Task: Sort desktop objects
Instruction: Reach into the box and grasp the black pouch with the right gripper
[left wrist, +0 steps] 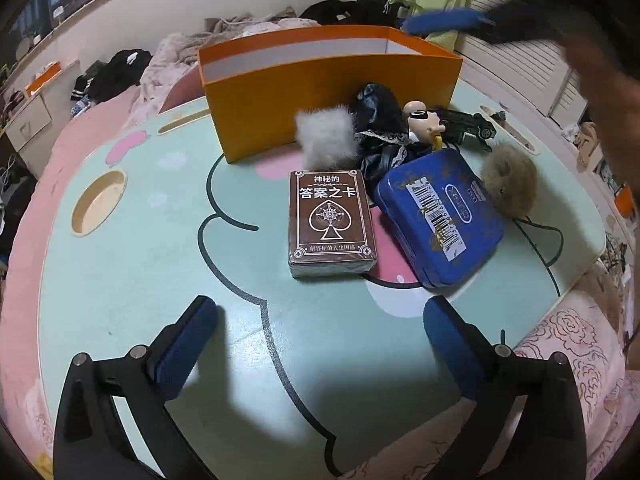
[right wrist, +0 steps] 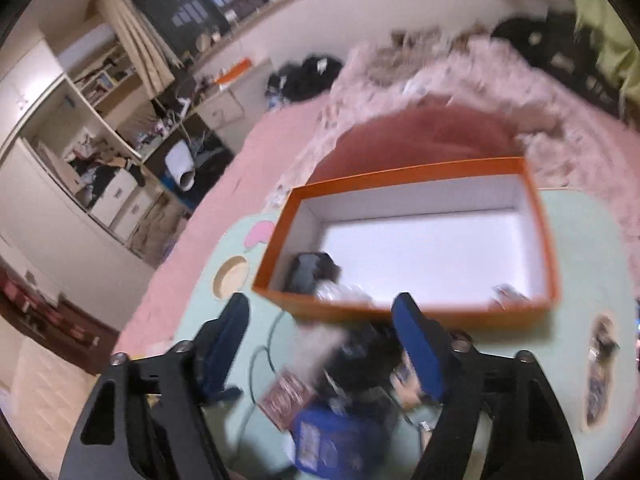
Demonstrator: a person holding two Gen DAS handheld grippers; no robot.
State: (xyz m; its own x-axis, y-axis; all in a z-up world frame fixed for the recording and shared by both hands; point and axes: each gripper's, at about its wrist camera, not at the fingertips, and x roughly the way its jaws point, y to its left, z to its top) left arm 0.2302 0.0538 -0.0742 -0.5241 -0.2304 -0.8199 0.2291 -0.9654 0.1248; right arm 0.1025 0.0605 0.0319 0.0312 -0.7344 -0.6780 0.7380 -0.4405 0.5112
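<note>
My left gripper hangs over bare mint tabletop, fingers spread wide with nothing between them. Just past them lies a brown card box printed 神秘的 答案之卡 over a spade, beside a blue tin with a barcode sticker. Behind those sit a white pom-pom, a brown pom-pom, a doll in black clothes and a dark toy car, all crowded against the front wall of the orange box.

Only my right wrist view looks down into the orange box: white inside, mostly open floor, with a dark item in its near left corner and something small, too blurred to name, near the right. My right gripper hovers above the pile, fingers partly spread, holding nothing. The tabletop's left half, with its round recess, is open room.
</note>
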